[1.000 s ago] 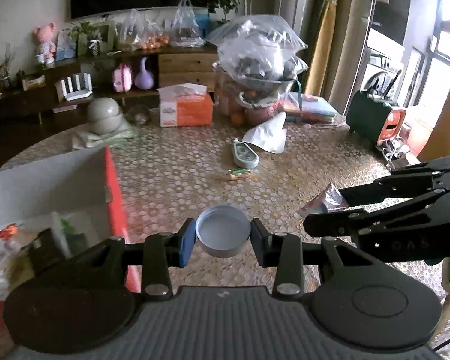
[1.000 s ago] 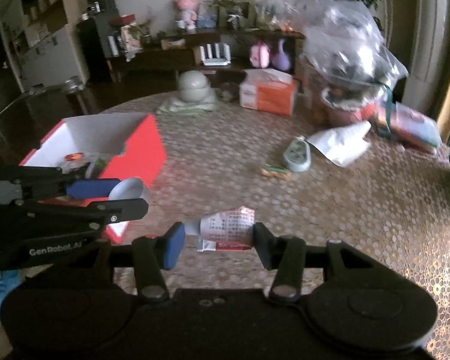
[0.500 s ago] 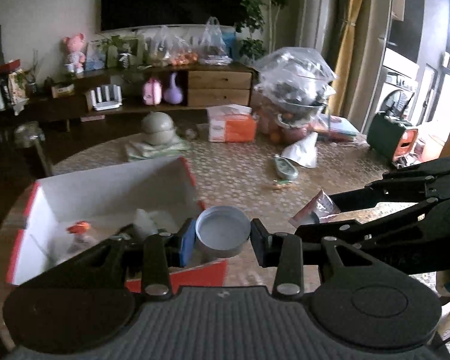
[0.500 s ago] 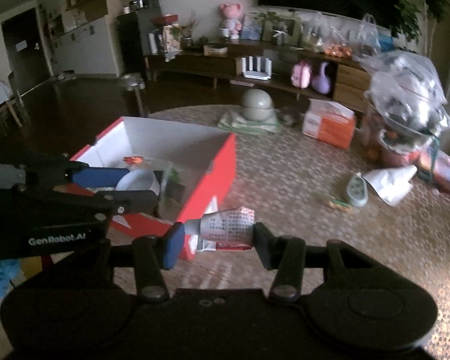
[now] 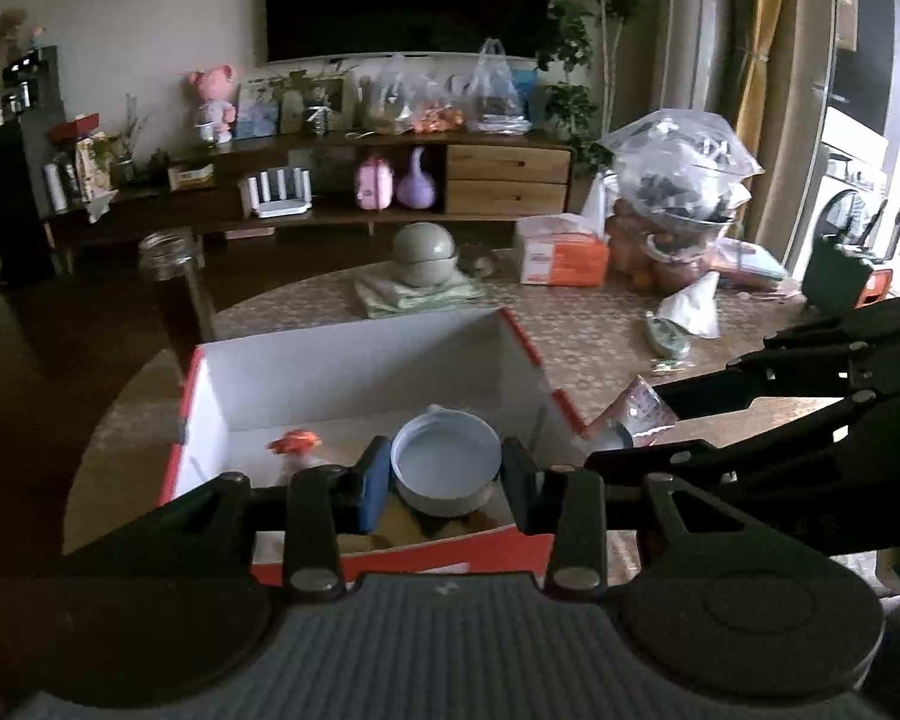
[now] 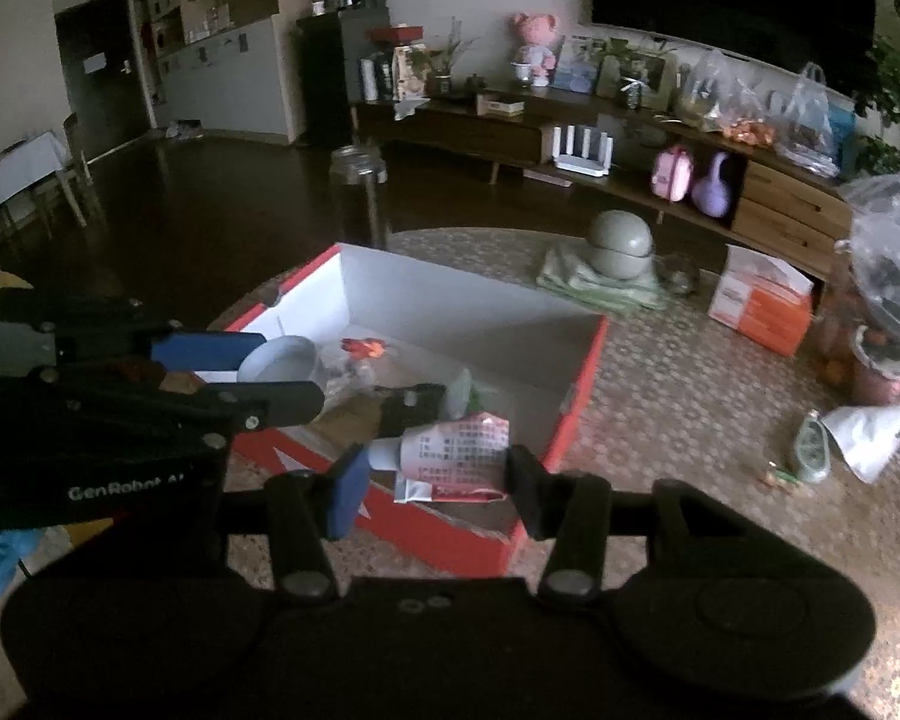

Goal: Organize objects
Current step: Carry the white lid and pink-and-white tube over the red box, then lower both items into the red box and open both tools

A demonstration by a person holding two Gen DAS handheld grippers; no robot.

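I have the white lid (image 5: 447, 461) pinched between my left gripper (image 5: 444, 480) pads, rim up, and it hangs over the open red box (image 5: 513, 333), just past the near wall. The tube (image 6: 450, 453), crumpled and printed in red, is clamped crosswise in my right gripper (image 6: 435, 474), cap end against the blue pad, tail end against the black one; it sits over the box's near right corner, more above the rim than above the floor.

Risks now. If I let the tube go here, I judge it could catch the red edge and tip out onto the table (image 6: 690, 408). The lid is held only at two points on its round wall, so a twist of my wrist could squirt it free. And the two grippers are close together: in the left view the right one's fingers (image 5: 750, 384) cross just beside my right pad, so opening either side wide might knock the other.

Beyond the jaws, the box floor already carries an orange-topped thing (image 6: 363, 348) and a dark block (image 6: 411, 405), so a dropped lid may land on them and sit askew.

The right view gives me the box floor and its contents and shows the lid side-on in the left gripper (image 6: 282, 378). The left view hides most of that floor behind the lid, yet it shows the tube's cap end (image 5: 618, 438) poking past the box's right wall, which the right view cannot place.
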